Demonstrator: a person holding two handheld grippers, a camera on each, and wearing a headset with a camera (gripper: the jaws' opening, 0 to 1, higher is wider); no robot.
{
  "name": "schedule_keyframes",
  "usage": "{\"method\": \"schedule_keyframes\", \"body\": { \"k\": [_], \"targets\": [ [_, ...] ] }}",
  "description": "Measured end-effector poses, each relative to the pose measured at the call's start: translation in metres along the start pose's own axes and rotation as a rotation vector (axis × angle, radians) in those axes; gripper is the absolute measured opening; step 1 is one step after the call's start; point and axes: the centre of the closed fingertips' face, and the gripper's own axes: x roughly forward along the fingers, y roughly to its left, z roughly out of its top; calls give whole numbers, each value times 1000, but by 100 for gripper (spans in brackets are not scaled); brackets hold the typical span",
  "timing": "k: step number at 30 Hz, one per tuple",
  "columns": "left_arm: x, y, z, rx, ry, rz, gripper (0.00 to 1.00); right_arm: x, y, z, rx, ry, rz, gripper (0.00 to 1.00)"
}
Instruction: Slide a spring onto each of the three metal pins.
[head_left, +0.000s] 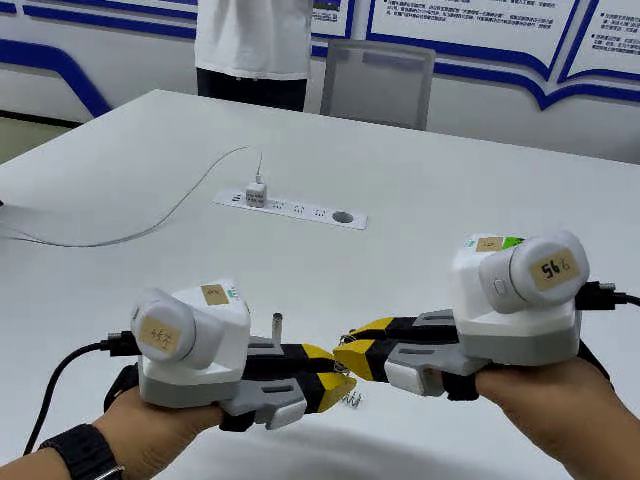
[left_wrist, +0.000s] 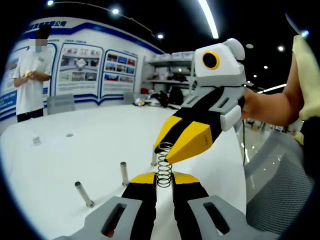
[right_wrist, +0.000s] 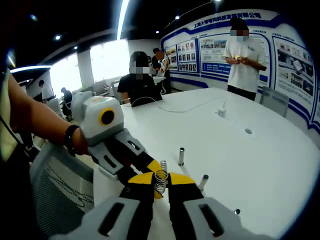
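Metal spring (left_wrist: 164, 169) is pinched at one end by the left gripper (left_wrist: 164, 178), at the other by the right gripper (right_wrist: 161, 179), near three upright pins (left_wrist: 123, 173).

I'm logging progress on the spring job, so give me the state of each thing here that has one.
Left gripper: shut on one end of the held spring.
Right gripper: shut on its other end.
Metal pins: upright and bare.
Loose spring: lying unheld on the table.
Charger: plugged into the socket strip.
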Motion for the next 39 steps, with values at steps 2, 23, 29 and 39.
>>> {"method": "schedule_keyframes", "body": {
  "k": [2,23,29,39],
  "targets": [
    [0,0,0,-1,0,1,12,-1,0,-1,-3,0,-3,12],
    [-2,2,-5,20,11,4,27,-26,-34,3,6,-22,-103,12],
    [-1,2,-6,16,12,8,32,-42,-59,5,20,-35,-168,12],
    [-4,9,-5,4,7,36,41,-59,-91,6,46,-48,-249,12]
  ]
}}
